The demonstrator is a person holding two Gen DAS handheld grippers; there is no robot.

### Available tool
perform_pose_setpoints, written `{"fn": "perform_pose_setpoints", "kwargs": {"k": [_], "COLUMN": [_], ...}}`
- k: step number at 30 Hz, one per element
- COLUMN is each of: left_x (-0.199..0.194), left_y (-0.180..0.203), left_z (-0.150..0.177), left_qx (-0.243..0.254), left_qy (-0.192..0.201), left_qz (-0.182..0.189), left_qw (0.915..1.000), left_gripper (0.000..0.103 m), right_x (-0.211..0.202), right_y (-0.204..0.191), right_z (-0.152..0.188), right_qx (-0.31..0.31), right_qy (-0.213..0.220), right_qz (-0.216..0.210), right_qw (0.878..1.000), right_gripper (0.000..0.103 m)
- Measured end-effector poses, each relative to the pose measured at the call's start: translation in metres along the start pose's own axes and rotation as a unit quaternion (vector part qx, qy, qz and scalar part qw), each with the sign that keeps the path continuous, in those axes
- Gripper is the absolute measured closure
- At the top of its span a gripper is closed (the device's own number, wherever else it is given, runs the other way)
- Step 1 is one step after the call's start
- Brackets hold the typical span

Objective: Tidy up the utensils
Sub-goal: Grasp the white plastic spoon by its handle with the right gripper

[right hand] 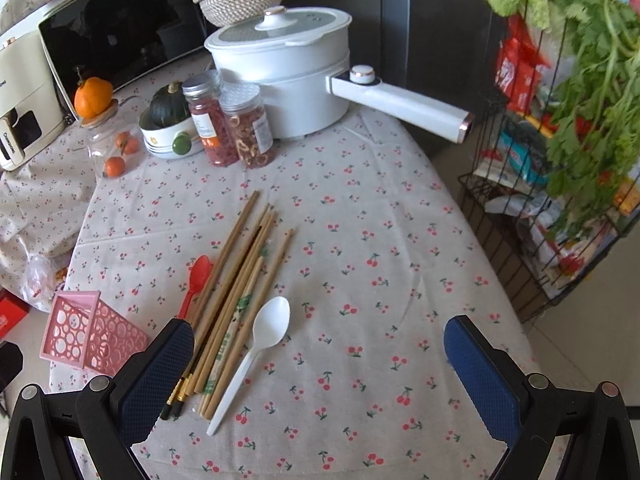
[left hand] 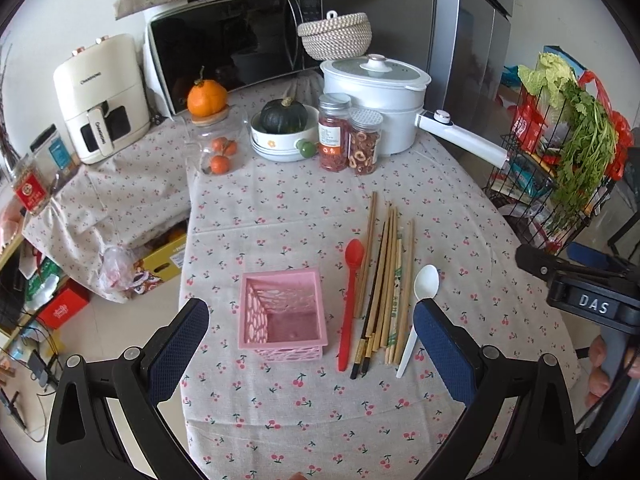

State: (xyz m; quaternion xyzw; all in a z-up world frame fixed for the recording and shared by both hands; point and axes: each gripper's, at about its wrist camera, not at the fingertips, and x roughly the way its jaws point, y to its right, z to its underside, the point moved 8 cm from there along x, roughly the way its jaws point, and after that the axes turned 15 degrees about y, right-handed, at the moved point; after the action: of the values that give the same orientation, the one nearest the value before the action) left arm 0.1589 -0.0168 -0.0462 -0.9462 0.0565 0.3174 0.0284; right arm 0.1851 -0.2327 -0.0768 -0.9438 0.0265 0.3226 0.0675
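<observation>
A pink perforated square basket (left hand: 282, 316) stands empty on the cherry-print tablecloth; it also shows in the right wrist view (right hand: 90, 332). To its right lie a red spoon (left hand: 350, 300), a bundle of several wooden chopsticks (left hand: 386, 280) and a white plastic spoon (left hand: 418, 308). The right wrist view shows the same red spoon (right hand: 196, 280), chopsticks (right hand: 236, 300) and white spoon (right hand: 256, 352). My left gripper (left hand: 312, 344) is open and empty above the basket and utensils. My right gripper (right hand: 318, 364) is open and empty, hovering right of the white spoon.
At the table's back stand a white electric pot (left hand: 376, 100) with a long handle, two jars (left hand: 348, 140), a bowl with a green squash (left hand: 282, 132), a microwave (left hand: 236, 48) and an air fryer (left hand: 102, 96). A wire rack with greens (right hand: 560, 140) stands off the right edge.
</observation>
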Motion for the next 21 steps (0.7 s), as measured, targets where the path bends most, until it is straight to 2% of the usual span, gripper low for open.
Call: {"fn": "perform_pose_setpoints", "kwargs": {"k": [1, 3, 5, 7, 9, 14, 19, 21], "left_x": [0.005, 0.013, 0.021, 0.03, 0.041, 0.052, 0.053, 0.054], "left_y": [0.001, 0.001, 0.0, -0.002, -0.003, -0.007, -0.009, -0.007], "left_z": [-0.002, -0.003, 0.001, 0.008, 0.017, 0.025, 0.025, 0.024], "left_qx": [-0.005, -0.016, -0.034, -0.058, -0.07, -0.081, -0.071, -0.067], "left_qy": [-0.005, -0.008, -0.01, -0.017, -0.038, -0.049, -0.047, -0.048], "left_qz": [0.009, 0.025, 0.04, 0.055, 0.066, 0.076, 0.08, 0.085], "left_qw": [0.9999, 0.9995, 0.9986, 0.9966, 0.9947, 0.9926, 0.9931, 0.993], "left_gripper": [0.0, 0.002, 0.006, 0.009, 0.018, 0.025, 0.032, 0.036], "right_x": [0.012, 0.037, 0.063, 0.085, 0.101, 0.132, 0.153, 0.157], "right_y": [0.002, 0.002, -0.002, -0.007, -0.01, -0.02, -0.023, -0.022], "right_z": [0.004, 0.018, 0.035, 0.047, 0.054, 0.062, 0.072, 0.076], "right_qx": [0.013, 0.05, 0.092, 0.116, 0.109, 0.117, 0.095, 0.087], "right_qy": [-0.014, -0.05, -0.104, -0.137, -0.151, -0.172, -0.188, -0.194], "right_qz": [-0.008, -0.04, -0.083, -0.107, -0.101, -0.107, -0.079, -0.067], "right_qw": [1.0, 0.997, 0.987, 0.978, 0.977, 0.972, 0.974, 0.975], "right_gripper": [0.0, 0.01, 0.022, 0.031, 0.041, 0.056, 0.065, 0.076]}}
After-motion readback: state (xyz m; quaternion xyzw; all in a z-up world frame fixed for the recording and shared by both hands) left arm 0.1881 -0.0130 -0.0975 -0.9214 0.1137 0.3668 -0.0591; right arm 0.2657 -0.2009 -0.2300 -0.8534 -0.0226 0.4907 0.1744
